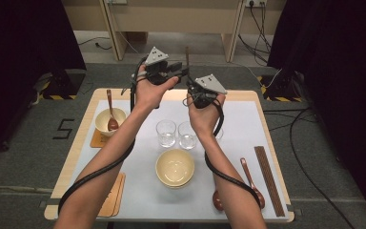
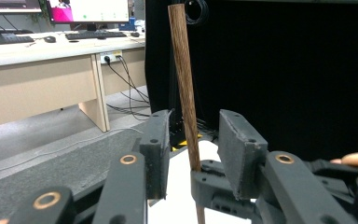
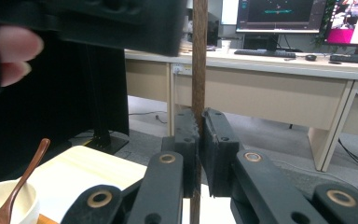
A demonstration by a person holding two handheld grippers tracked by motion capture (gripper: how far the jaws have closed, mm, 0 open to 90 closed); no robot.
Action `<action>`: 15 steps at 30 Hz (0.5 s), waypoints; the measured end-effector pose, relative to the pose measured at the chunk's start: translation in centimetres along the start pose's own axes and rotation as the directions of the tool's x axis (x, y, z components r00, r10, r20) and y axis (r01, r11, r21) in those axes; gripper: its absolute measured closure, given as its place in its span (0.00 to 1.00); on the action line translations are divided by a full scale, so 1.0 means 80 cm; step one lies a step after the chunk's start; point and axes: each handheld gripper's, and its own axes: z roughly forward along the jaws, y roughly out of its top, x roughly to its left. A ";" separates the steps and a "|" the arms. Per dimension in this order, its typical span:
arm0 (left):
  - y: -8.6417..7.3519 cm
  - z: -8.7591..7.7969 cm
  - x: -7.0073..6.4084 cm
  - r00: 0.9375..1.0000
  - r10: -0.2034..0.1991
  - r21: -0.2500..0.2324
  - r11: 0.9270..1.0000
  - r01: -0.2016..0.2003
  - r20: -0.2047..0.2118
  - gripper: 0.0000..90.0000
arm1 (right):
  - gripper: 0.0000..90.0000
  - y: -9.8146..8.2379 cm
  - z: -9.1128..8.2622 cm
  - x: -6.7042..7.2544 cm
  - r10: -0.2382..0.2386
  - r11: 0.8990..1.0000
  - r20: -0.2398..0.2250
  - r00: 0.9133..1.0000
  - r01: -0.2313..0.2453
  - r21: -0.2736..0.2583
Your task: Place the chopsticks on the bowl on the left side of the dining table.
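Your right gripper (image 3: 200, 140) clamps wooden chopstick (image 3: 198, 60), stick upright above far table (image 1: 252, 119) edge. Your left gripper (image 2: 191, 140) jaws apart, either side of same chopstick (image 2: 185, 84), pads not pressing it. Both hands raised, close together.

Near side of the tongs: two bowls (image 1: 110, 120) (image 1: 175, 167), three wooden spoons (image 1: 110, 109) (image 1: 251, 177) (image 1: 218, 199), two glasses (image 1: 166, 132) (image 1: 187, 135), perhaps a third behind the right wrist, two coasters (image 1: 113, 195) (image 1: 96, 140), paired chopsticks (image 1: 269, 179); one chopstick (image 2: 185, 93) between tongs.

Upright chopstick (image 3: 199, 70) between closed jaws
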 end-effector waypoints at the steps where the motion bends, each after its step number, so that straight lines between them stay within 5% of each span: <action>1: 0.001 0.001 0.000 1.000 -0.004 0.001 1.000 0.004 0.002 0.72 | 0.95 0.000 0.000 0.001 -0.003 1.000 -0.003 1.000 0.003 -0.001; 15: 0.002 0.012 0.003 1.000 -0.025 -0.008 1.000 0.025 0.009 0.90 | 0.95 -0.003 -0.002 0.006 -0.010 1.000 -0.006 1.000 0.010 -0.001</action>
